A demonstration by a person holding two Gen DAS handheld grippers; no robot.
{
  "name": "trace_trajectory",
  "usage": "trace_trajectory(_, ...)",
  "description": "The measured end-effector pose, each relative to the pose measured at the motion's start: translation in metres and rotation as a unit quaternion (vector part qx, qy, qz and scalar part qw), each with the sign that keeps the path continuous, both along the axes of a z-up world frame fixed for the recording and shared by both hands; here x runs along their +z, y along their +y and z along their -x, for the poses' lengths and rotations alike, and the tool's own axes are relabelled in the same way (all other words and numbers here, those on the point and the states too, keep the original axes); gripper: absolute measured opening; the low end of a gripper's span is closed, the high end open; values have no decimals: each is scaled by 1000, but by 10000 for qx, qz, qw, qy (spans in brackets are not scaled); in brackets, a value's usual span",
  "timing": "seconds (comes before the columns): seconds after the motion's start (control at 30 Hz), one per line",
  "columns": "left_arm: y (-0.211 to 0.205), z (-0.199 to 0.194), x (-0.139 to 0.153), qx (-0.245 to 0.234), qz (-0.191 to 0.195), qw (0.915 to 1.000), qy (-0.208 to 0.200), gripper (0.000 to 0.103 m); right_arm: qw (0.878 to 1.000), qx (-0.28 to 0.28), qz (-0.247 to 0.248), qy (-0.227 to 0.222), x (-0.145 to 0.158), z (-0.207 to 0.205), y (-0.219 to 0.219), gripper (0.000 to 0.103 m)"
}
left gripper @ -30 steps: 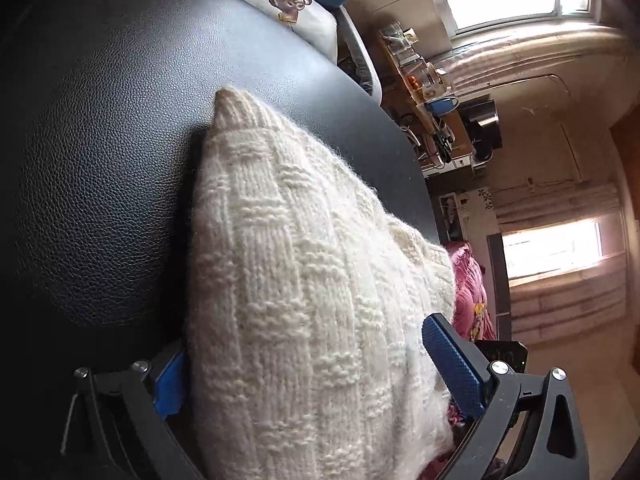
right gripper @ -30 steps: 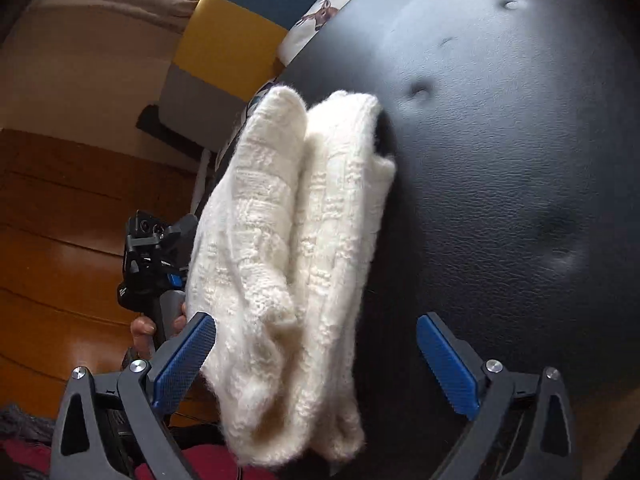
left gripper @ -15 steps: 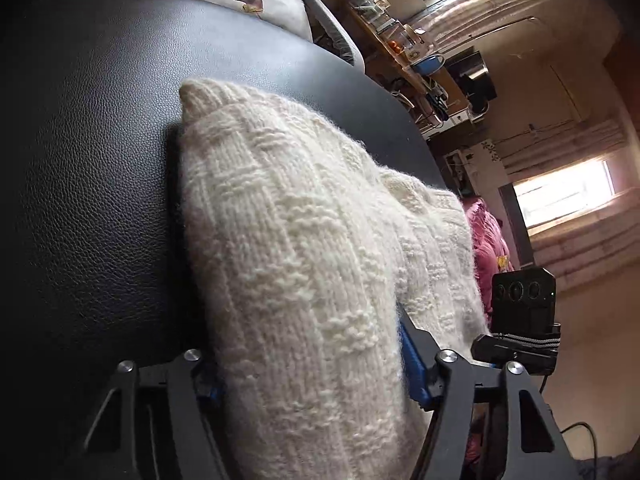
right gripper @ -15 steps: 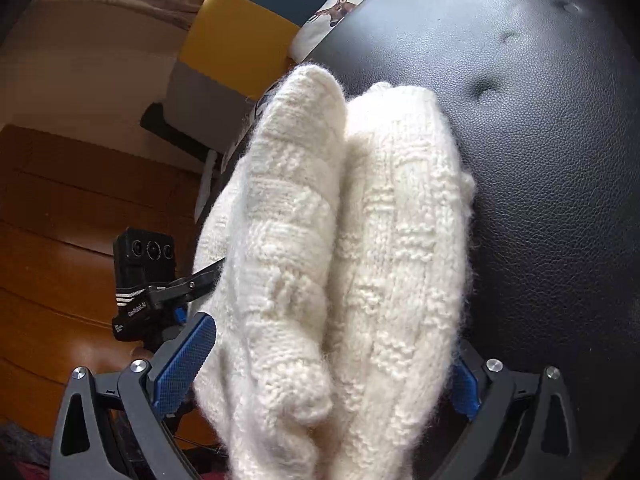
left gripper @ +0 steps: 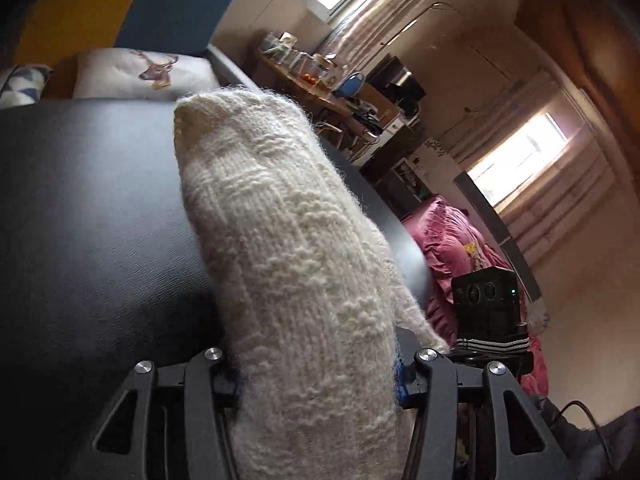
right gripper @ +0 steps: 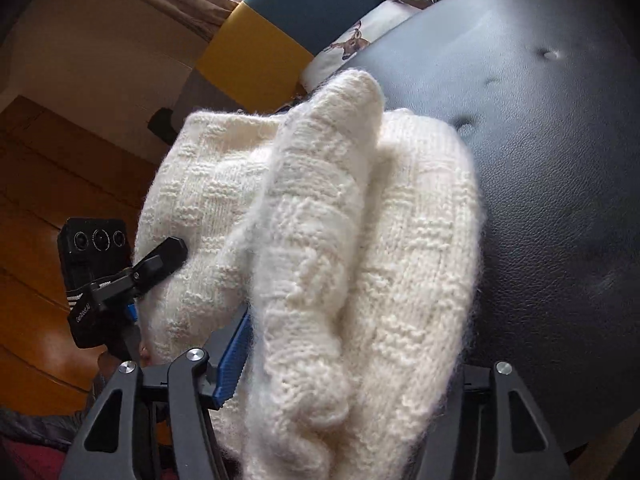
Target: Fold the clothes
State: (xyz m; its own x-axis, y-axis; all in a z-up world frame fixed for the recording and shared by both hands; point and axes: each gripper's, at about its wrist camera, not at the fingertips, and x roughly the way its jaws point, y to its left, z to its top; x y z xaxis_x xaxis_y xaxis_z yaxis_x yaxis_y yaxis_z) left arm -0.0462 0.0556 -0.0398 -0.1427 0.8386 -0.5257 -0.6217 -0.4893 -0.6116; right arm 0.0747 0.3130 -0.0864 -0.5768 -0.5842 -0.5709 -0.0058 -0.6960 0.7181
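Observation:
A folded cream knit sweater (left gripper: pixel 288 264) rises off the black leather seat (left gripper: pixel 88 216). My left gripper (left gripper: pixel 318 376) is shut on its near end, and the wool hides most of the blue pads. In the right wrist view the same sweater (right gripper: pixel 328 240) is a thick bundle of folds. My right gripper (right gripper: pixel 348 364) is shut on that bundle; only the left blue pad (right gripper: pixel 234 354) shows. The other gripper (right gripper: pixel 132 276) grips the sweater's left edge there.
The black leather seat (right gripper: pixel 552 160) spreads under the sweater. Behind it lie a deer-print cushion (left gripper: pixel 144 72) and a yellow and blue chair back (right gripper: pixel 280 32). A pink cloth (left gripper: pixel 452 248) and a cluttered table (left gripper: pixel 328 80) stand to the right. Wooden floor (right gripper: pixel 48 200) lies at left.
Both grippers went from open around the sweater to shut on it. The sweater has lifted and bunched up from the seat.

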Motion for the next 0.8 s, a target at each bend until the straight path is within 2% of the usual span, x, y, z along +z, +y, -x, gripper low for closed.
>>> trace_trajectory(0.23,90,15,45,-790,-470,9953,292,51,9950,-688,168,709,43,-42,56,62)
trace_trajectory(0.37,156,26,67,-1322,-620,9885,393,52,9870,-1314,-89,921,71,-66,107,62)
trace_trajectory(0.47,210,39,67,-1568,-541,9857,315,52,9799,-1744,-339,907,82,-79,147,62)
trace_trajectory(0.57,262,52,54,-1733,-246,9844,202,52,9732,-2135,-521,681,73,-84,185,62)
trace_trajectory(0.67,299,65,15,-1720,571,9834,135,54,9686,-2408,-610,-12,32,-85,208,62)
trace_trajectory(0.73,320,74,-17,-1610,1259,9788,115,55,9634,-2553,-655,-479,2,-87,217,62)
trace_trajectory(0.77,324,78,-34,-1550,1553,9756,129,62,9633,-2621,-449,-358,-10,-93,213,63)
trace_trajectory(0.8,321,83,-45,-1484,1538,9769,70,67,9623,-2704,-265,-115,-14,-101,216,63)
